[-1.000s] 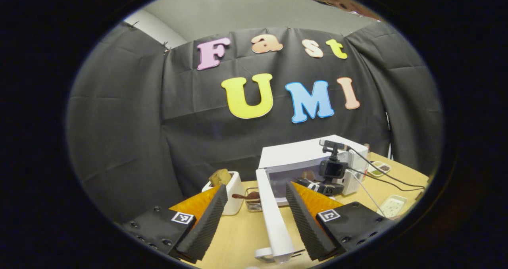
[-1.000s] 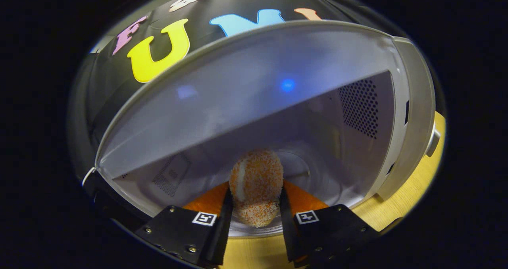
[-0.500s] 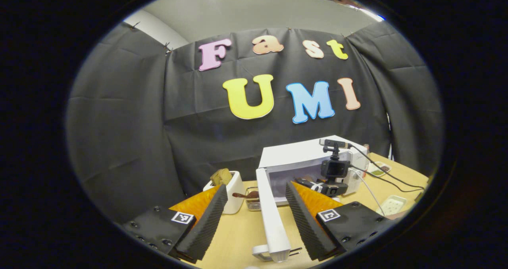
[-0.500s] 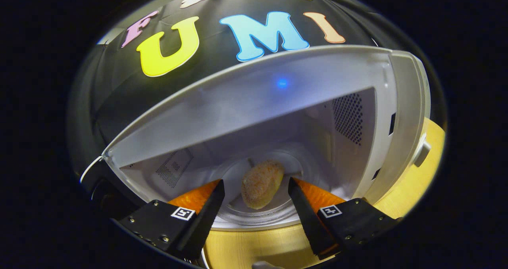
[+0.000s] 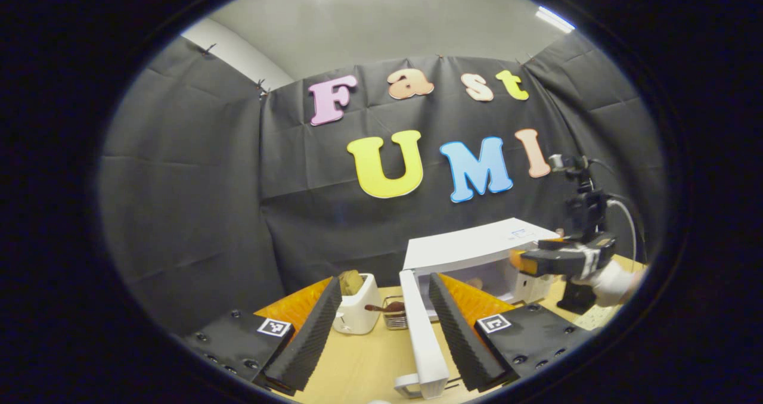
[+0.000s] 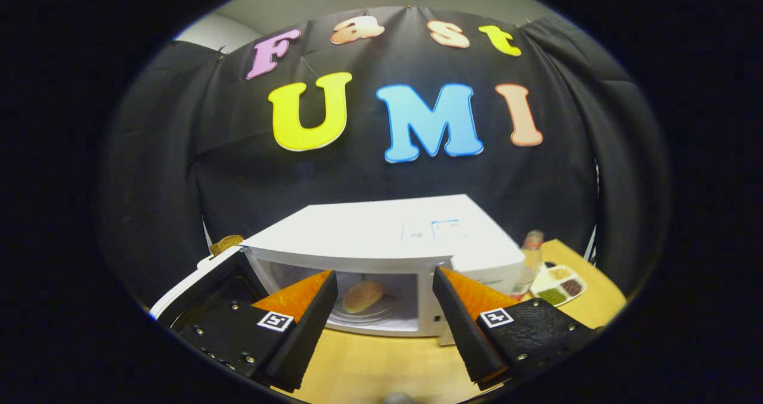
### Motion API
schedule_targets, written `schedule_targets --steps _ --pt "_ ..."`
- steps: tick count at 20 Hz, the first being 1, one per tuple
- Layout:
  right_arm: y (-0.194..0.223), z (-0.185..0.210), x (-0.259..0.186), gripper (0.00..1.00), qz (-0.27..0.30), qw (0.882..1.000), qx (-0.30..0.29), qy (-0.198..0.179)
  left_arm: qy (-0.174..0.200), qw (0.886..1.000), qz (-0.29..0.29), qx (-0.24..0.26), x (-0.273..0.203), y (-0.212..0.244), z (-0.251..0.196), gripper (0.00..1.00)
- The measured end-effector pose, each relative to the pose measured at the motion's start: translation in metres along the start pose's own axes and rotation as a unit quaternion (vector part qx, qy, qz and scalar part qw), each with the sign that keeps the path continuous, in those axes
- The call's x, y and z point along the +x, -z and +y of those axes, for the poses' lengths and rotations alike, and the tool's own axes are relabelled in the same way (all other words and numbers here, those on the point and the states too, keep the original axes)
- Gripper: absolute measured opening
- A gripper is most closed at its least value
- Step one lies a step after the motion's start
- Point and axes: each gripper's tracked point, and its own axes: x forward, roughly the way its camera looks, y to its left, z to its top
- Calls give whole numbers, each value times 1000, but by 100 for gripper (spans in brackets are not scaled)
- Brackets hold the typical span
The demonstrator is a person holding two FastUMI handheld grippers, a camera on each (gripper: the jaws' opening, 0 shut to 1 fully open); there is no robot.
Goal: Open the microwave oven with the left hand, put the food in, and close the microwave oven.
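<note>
Food (image 6: 363,295) lies inside the microwave (image 6: 381,231), ahead of my right gripper (image 6: 381,314), wide open and empty. Its door (image 5: 424,332) stands edge-on between the fingers of my left gripper (image 5: 381,326), also open; that hand is nearer for closing.

Open door (image 5: 424,338) perhaps blocks left.

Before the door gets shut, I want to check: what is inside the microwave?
Inside the open microwave, a breaded food piece lies on the round plate. The right gripper's fingers cover the cavity's sides.
</note>
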Motion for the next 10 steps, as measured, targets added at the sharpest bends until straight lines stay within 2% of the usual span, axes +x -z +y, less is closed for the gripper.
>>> schedule_targets --steps 5,10 --pt "-47 -54 -76 98 -20 999 -26 -10 -14 1000 2 6 -5 3 2 100" --pt "-60 -81 -129 98 -27 998 -47 -14 -32 999 23 12 -9 26 9 97"
